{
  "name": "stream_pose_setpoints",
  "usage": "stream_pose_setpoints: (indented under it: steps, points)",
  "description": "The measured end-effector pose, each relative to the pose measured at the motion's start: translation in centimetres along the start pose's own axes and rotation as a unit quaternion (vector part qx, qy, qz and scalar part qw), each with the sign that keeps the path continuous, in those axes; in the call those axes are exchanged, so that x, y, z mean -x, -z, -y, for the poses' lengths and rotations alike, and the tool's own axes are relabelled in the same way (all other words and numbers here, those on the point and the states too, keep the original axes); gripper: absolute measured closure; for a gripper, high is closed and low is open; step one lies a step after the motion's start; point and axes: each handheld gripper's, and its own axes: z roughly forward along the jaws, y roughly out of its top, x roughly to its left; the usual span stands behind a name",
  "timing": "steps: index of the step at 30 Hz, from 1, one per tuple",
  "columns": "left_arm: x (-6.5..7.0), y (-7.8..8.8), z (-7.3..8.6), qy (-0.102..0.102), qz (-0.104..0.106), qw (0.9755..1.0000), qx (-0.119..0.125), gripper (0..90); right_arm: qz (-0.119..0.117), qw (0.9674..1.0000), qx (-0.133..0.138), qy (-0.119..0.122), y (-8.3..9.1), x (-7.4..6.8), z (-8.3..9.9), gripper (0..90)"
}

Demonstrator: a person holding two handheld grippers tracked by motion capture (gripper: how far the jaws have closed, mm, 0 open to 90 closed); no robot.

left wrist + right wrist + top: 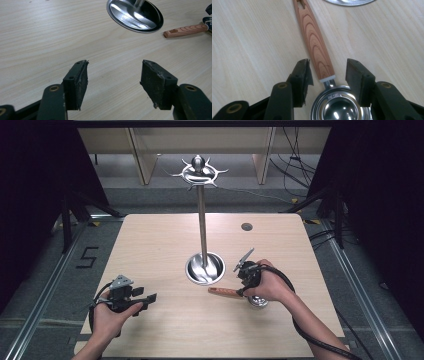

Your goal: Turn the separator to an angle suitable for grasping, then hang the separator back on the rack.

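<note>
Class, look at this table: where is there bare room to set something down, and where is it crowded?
Free: the table left of the stand's base, and behind it. Crowded: right front, where the right gripper straddles the wooden-handled ladle beside the base.

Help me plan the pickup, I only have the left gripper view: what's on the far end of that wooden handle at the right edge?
Observer: A round steel bowl. It is a scoop with a wooden handle.
Operator: Is the right gripper holding it?
Observer: No. The right gripper is open, with its jaws on either side of the handle just ahead of the bowl and a gap showing on one side.
Operator: And the shiny dish near the top of my picture?
Observer: That is the base of a stand. A tall pole rises from it to a ring of hooks.
</note>
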Motion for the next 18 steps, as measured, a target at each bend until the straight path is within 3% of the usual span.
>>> stream_pose_setpoints:
  steps: [2, 3, 4, 6, 7, 8, 11, 12, 15, 17, 18]
  points:
    - [0.0, 0.0, 0.1, -0.005, 0.002, 1.0000, -0.002, 37.7, 0.001, 1.0000, -0.002, 0.003, 0.0, 0.0, 0.0, 53.9]
    - [0.2, -0.2, 0.2, 0.009, -0.003, 0.9999, 0.010, 37.7, 0.006, 1.0000, -0.007, -0.002, 0.1, -0.1, 0.0, 53.6]
    - [0.0, -0.1, 0.1, -0.001, -0.002, 1.0000, 0.005, 37.7, 0.008, 0.9999, -0.008, 0.002, 0.1, -0.1, -0.1, 53.6]
    - [0.2, -0.1, 0.2, 0.004, -0.003, 1.0000, 0.009, 37.7, 0.011, 0.9998, -0.015, 0.012, 0.2, -0.1, -0.2, 53.3]
    - [0.0, 0.1, 0.1, -0.006, 0.000, 1.0000, 0.005, 37.7, 0.011, 0.9992, -0.026, 0.028, 0.2, 0.0, -0.3, 52.9]
    - [0.3, -0.1, 0.1, 0.011, 0.002, 0.9998, 0.015, 37.7, 0.011, 0.9992, -0.026, 0.028, 0.2, 0.0, -0.3, 52.3]
    - [0.0, 0.1, 0.1, -0.005, 0.000, 1.0000, 0.001, 37.6, 0.010, 0.9981, -0.041, 0.045, 0.2, 0.2, -0.6, 51.3]
    - [0.1, -0.1, 0.1, 0.010, -0.006, 0.9998, 0.013, 37.7, 0.010, 0.9978, -0.045, 0.048, 0.2, 0.3, -0.7, 51.3]
    - [-0.1, 0.0, 0.1, 0.002, -0.002, 1.0000, 0.001, 37.6, 0.004, 0.9959, -0.053, 0.073, -0.2, 0.8, -1.0, 51.3]
    - [0.0, 0.2, 0.0, -0.006, -0.003, 1.0000, -0.002, 37.6, 0.001, 0.9955, -0.060, 0.073, -0.3, 0.6, -1.1, 51.3]
    - [0.1, 0.0, 0.0, 0.001, -0.003, 0.9999, 0.013, 37.7, 0.000, 0.9949, -0.066, 0.075, -0.5, 0.6, -1.2, 51.3]
